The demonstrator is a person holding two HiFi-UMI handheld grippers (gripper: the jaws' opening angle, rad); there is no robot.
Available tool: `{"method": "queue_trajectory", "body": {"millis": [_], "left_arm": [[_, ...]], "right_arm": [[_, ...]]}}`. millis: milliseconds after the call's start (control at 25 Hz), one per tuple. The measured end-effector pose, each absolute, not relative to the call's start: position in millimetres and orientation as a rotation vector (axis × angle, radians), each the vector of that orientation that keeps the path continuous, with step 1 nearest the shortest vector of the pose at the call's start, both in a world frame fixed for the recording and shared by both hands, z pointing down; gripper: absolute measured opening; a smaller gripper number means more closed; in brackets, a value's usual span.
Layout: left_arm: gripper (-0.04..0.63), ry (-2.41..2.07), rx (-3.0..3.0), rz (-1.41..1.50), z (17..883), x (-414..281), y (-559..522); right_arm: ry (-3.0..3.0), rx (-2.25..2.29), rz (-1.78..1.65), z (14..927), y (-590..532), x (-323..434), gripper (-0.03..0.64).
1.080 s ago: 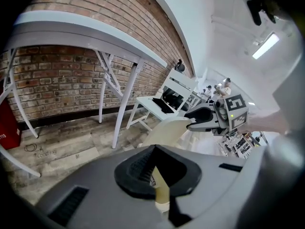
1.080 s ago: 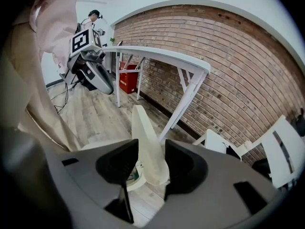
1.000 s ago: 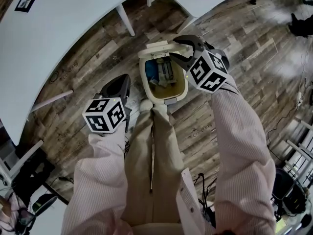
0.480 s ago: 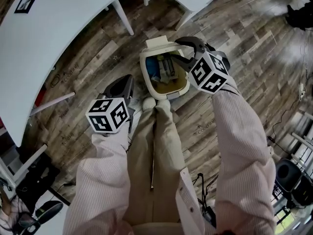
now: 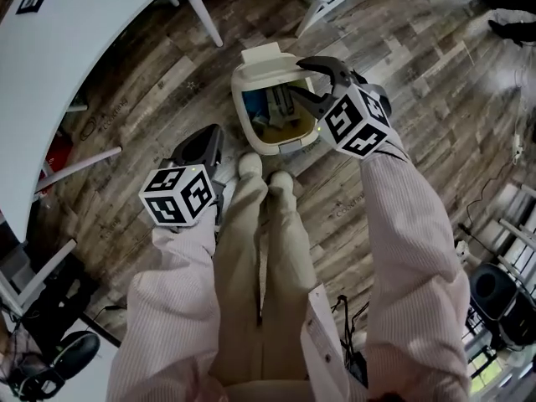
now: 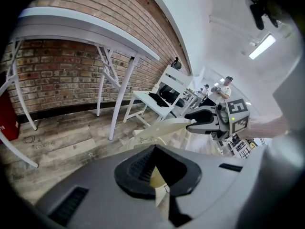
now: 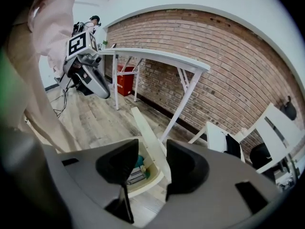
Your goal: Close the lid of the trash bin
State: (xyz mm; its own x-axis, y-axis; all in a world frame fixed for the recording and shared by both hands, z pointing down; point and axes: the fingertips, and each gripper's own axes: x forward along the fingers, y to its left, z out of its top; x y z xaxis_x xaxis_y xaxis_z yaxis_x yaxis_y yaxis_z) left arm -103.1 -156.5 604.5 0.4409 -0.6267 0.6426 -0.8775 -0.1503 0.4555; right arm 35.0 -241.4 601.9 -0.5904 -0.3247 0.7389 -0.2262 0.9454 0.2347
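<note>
Bin (image 5: pixel 244 132): cream, upright on the floor (image 5: pixel 402 99), open, rubbish (image 5: pixel 276 111) inside.
Lid (image 5: pixel 262 56): cream, at the far rim, raised and tilted, not shut.

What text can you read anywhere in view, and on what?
"Coating": stamped on the floor planks, faint, so uncertain.
White print on the red object: too small to read.
Marker cubes: square patterns only, no words.

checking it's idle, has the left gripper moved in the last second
No. The left gripper keeps the same offset from the slanted white table leg beside it.
</note>
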Motion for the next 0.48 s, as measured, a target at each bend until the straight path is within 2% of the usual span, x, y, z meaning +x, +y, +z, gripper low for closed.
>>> {"method": "queue_trajectory", "body": {"millis": [480], "left_arm": [[-0.008, -1.315, 1.816, 0.351, 611, -77, -113]], "right_arm": [[-2.226, 0.296, -0.107, 630, -194, 48, 0.178]]}}
